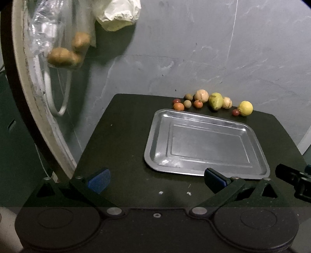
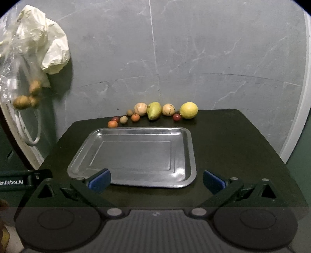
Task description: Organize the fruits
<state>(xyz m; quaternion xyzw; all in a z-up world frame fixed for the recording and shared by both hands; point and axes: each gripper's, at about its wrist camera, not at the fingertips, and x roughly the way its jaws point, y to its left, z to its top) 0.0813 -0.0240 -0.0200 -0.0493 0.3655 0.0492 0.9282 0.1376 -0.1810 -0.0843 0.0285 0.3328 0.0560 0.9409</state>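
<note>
An empty metal tray (image 1: 258,148) (image 2: 191,148) lies on a black table. Behind it, against the wall, several fruits sit in a row: a yellow lemon (image 1: 245,108) (image 2: 188,110), a green pear (image 1: 215,101) (image 2: 154,111), two pale round fruits (image 1: 201,95) (image 2: 140,109), small orange fruits (image 1: 178,106) (image 2: 113,124) and small dark red ones (image 1: 236,112) (image 2: 176,117). My left gripper (image 1: 157,180) hangs open at the tray's near left corner, nothing between its blue pads. My right gripper (image 2: 156,180) is open over the tray's near edge, also empty.
A clear plastic bag of brown potatoes (image 1: 66,52) (image 2: 27,97) and a crumpled white bag (image 1: 118,13) (image 2: 52,52) hang on the left by the grey wall. A pale curved frame (image 1: 29,81) rises at left. The other gripper's body shows at each view's edge (image 1: 295,179) (image 2: 19,180).
</note>
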